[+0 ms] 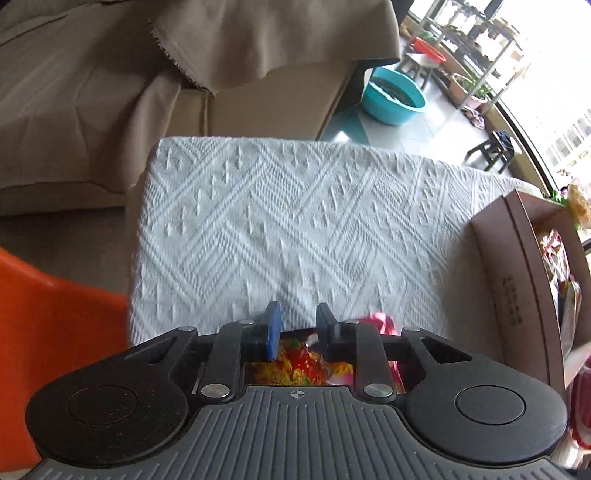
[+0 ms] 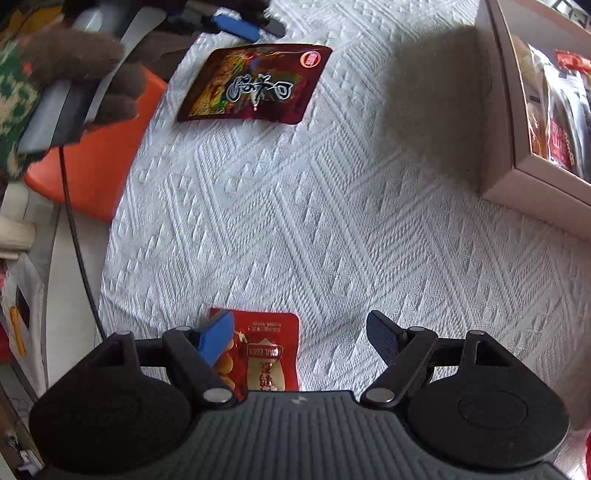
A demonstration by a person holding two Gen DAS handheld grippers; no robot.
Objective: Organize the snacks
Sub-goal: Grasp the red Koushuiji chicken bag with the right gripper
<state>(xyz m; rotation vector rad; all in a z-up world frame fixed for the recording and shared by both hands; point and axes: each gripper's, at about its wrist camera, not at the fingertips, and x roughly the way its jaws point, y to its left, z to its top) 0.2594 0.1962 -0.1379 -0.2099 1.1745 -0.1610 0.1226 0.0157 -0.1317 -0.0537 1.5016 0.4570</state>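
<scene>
In the right wrist view, a dark red snack packet [image 2: 255,83] lies flat on the white textured cloth [image 2: 332,229], with the left gripper's blue-padded fingers [image 2: 236,24] just above its far edge. My right gripper [image 2: 299,339] is open over a small red quail-egg packet [image 2: 267,354], which lies between and under its fingers. In the left wrist view, my left gripper [image 1: 295,325] has its jaws narrowly apart and empty, above a red-yellow packet [image 1: 299,363] seen beneath it. The brown cardboard box [image 2: 502,110] holding several snack packets stands at the right; it also shows in the left wrist view [image 1: 517,280].
An orange plastic stool [image 2: 99,158] stands beside the table's left edge, also in the left wrist view [image 1: 44,325]. A beige sofa [image 1: 110,92] lies beyond the table. A teal basin [image 1: 393,96] and plant racks stand on the floor far right.
</scene>
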